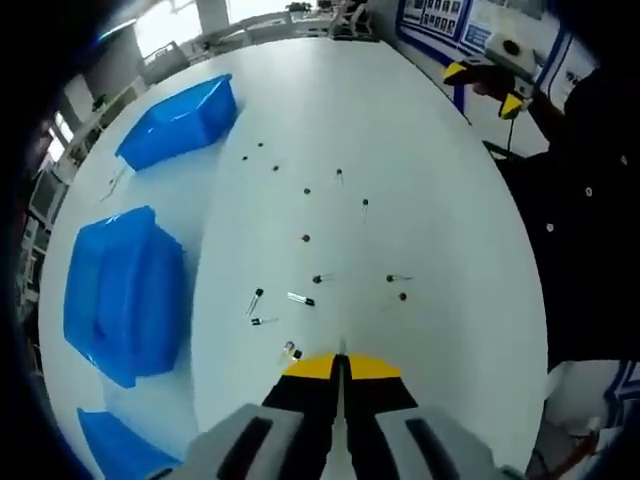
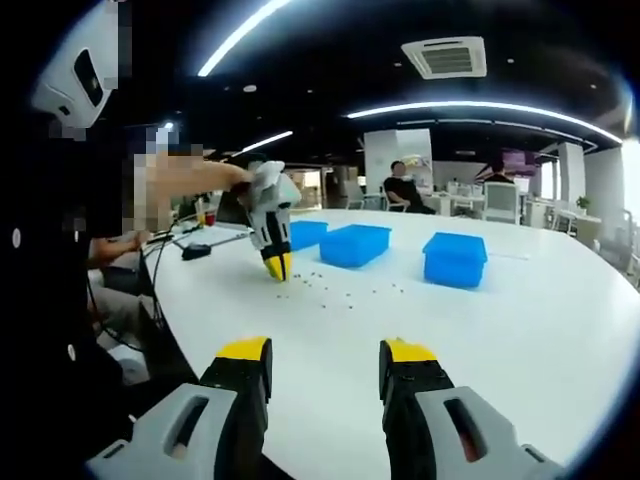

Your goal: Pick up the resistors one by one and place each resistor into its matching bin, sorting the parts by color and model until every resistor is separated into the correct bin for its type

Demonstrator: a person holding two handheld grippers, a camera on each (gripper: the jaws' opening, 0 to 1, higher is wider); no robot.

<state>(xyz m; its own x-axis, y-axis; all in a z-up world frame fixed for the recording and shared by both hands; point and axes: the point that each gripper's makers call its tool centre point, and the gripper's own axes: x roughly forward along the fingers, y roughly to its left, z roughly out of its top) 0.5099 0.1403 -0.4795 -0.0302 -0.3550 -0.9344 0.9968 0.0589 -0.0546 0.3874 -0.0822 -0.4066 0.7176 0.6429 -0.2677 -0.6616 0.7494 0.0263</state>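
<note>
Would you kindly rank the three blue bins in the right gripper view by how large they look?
1. Right bin, looks largest.
2. Middle bin, close behind; it may only sit farther off, so this order is unsure.
3. Left bin, smallest, partly hidden behind the left gripper.

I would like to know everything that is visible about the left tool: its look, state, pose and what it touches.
The left tool has two black jaws with yellow tips on a grey, plastic-looking body. In the left gripper view the jaws stand pressed together, with nothing seen between them. In the right gripper view it points down, tips at or just above the white table among the scattered resistors; contact cannot be told. A person's hand holds its upper end. One resistor lies just beside its tip.
</note>
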